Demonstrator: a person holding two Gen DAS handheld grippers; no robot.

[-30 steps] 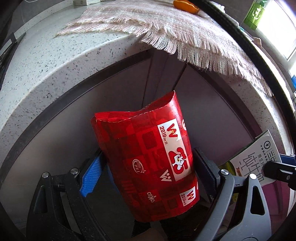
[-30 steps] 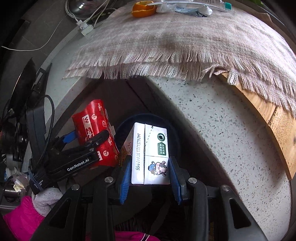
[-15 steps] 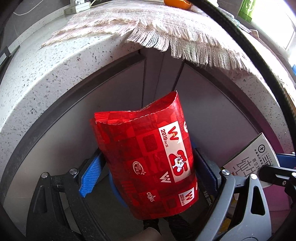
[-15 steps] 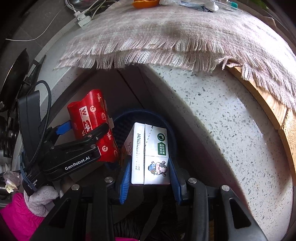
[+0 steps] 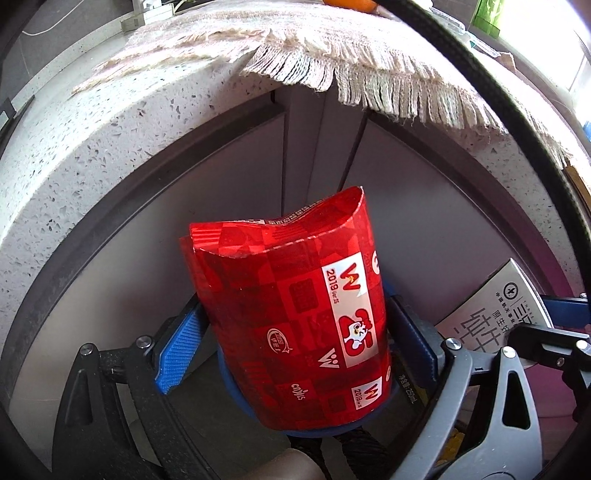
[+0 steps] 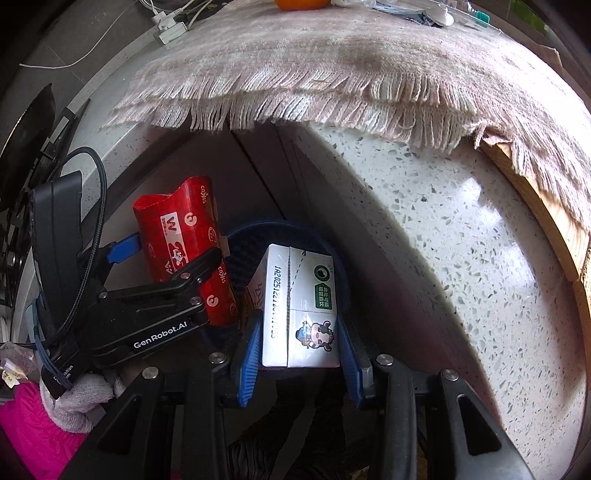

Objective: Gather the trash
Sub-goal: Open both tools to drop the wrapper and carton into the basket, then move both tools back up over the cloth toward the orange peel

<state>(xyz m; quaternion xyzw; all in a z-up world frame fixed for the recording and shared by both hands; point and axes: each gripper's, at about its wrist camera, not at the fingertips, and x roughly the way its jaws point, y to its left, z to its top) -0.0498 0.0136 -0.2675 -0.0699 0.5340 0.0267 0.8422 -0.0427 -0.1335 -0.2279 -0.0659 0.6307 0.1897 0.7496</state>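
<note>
Speckled desk (image 6: pixel 461 229) edge curves above me, fringed cloth (image 6: pixel 332 74) hanging over it. My left gripper (image 5: pixel 291 336) has its fingers clamped on the red carton (image 5: pixel 295 306), my right gripper (image 6: pixel 297 343) on the white carton (image 6: pixel 299 310), both poised over the blue bin (image 6: pixel 255 240), I judge for dropping

Speckled pale stone counter (image 6: pixel 461 236) ahead of and above both grippers, curving round a grey cabinet front (image 5: pixel 229 206) beneath its edge. Fringed beige cloth (image 6: pixel 332 62) spread over the top, its tassels hanging past the counter's edge above the right gripper (image 6: pixel 299 343). On the cloth's far side, an orange fruit (image 6: pixel 301 3) and some clear plastic packaging (image 6: pixel 417 11). Far left of that gripper, a white power strip (image 6: pixel 170 29) with cables on bare stone. To the right, a wooden board (image 6: pixel 535 192) under the cloth's corner.
</note>
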